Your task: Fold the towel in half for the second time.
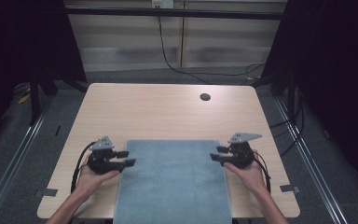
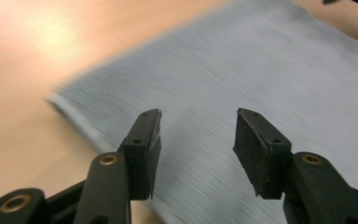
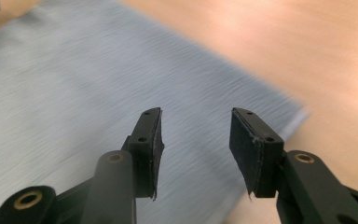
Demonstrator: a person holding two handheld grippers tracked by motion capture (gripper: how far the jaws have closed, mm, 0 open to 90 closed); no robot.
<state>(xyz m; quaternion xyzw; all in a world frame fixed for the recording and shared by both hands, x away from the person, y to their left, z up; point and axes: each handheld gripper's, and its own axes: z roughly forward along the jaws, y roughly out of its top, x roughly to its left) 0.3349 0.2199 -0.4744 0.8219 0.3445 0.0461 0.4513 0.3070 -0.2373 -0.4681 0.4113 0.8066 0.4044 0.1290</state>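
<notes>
L gripper [image 1: 127,158] sits in the person's L hand [image 1: 91,179], palm up, forearm coming in from the near edge of the worktop [image 1: 168,112]. Fingers [image 2: 144,149] point inward toward the R gripper [image 1: 218,153], spread apart w/ nothing between. R hand [image 1: 249,172] mirrors it; R fingers [image 3: 254,154] likewise parted, gap empty.
</notes>
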